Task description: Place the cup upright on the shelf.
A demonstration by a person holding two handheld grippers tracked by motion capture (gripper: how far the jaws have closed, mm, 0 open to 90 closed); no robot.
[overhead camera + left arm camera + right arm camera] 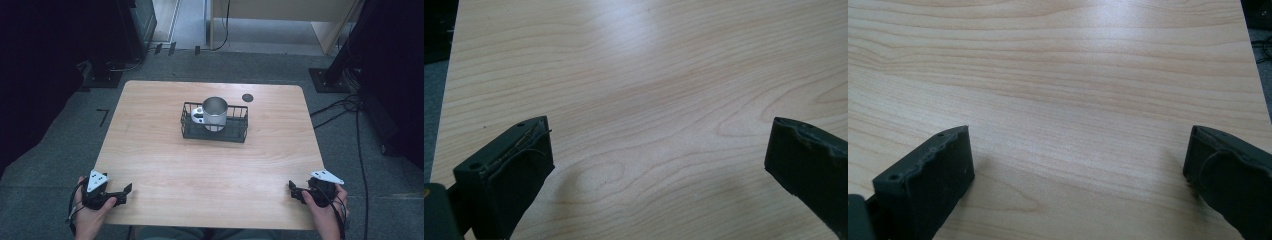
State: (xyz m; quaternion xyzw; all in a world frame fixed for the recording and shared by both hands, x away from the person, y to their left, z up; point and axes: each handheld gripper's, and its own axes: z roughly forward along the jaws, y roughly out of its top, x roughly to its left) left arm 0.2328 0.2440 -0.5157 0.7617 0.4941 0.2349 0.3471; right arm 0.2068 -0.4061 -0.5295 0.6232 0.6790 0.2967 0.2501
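seemingly nothing has been begun: the metal cup (215,113) is seen standing in the wire basket (239,134) mid-table, while the left gripper (125,192) and right gripper (294,190) are held spread and empty at the near corners.

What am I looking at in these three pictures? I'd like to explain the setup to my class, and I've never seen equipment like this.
A person sits at a wooden table, holding a hand-operated two-jaw tool in each hand: the left gripper and the right gripper. The high view looks down from above. The other two come from cameras riding on each gripper, looking along its black jaws at bare wood. Both stand open and hold nothing. Mid-table sits a black wire basket with a metal mug upright inside. A small dark disc lies behind it.
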